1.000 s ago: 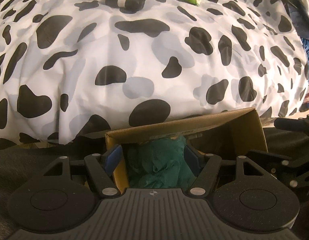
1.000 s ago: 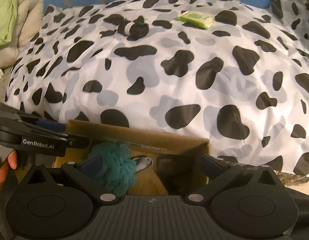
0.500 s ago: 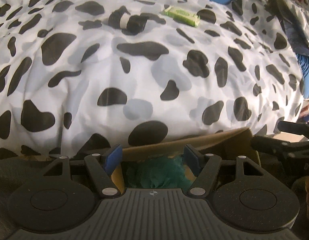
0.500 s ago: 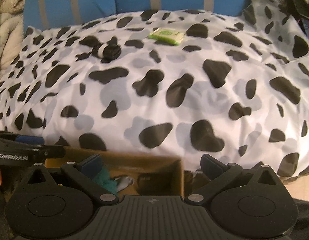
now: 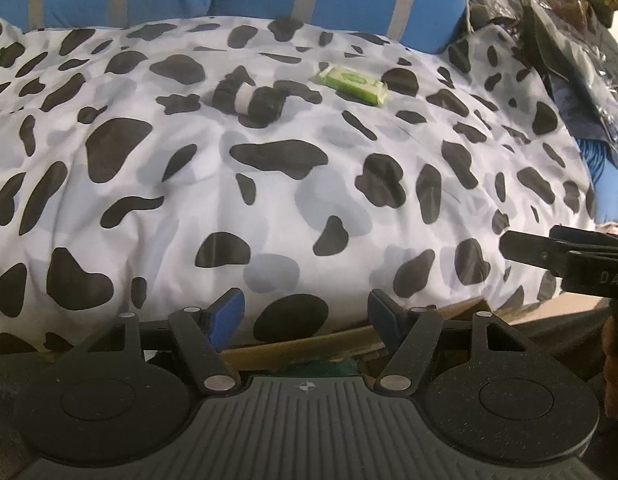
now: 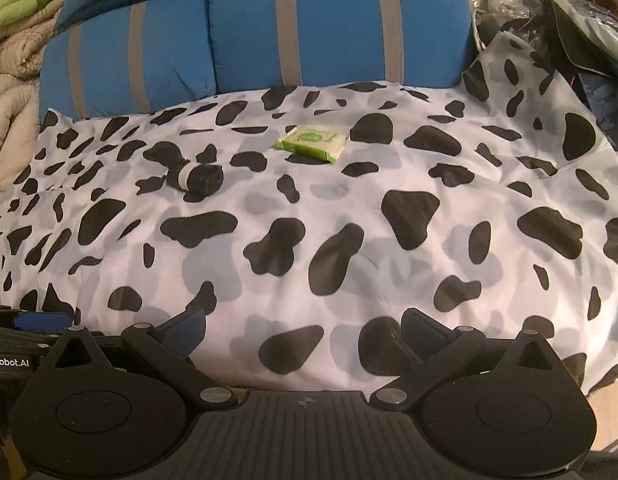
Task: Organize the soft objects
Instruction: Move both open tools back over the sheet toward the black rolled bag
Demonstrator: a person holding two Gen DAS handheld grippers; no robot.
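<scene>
**Desk:** What are the grippers doing?

**Photographer:** The left gripper (image 5: 307, 314) stands with its blue pads parted and nothing between them, poised over the far rim of a cardboard box (image 5: 333, 340) at the near edge of the bed. The right gripper (image 6: 303, 334) is spread wider and is just as empty. It shows as a dark arm at the right edge of the left wrist view.

**Desk:** How much of the tidying looks done?

**Photographer:** Partly, by my reading. A sliver of teal material (image 5: 321, 370) sits inside the box, just under the left gripper's body (too little shows to say what it is). That one seems to be put away.

**Desk:** And what is left?

**Photographer:** Two things lie out on the cow-print duvet (image 6: 349, 240), far from both grippers. The rolled black sock bundle (image 6: 199, 176) with its pale band sits far and to the left. The green tissue pack (image 6: 313, 142) is farther off and to its right, apart from it. Both would still need fetching, I judge, the bundle first as the nearer. Blue striped cushions (image 6: 309, 28) close the scene at the far end.
</scene>
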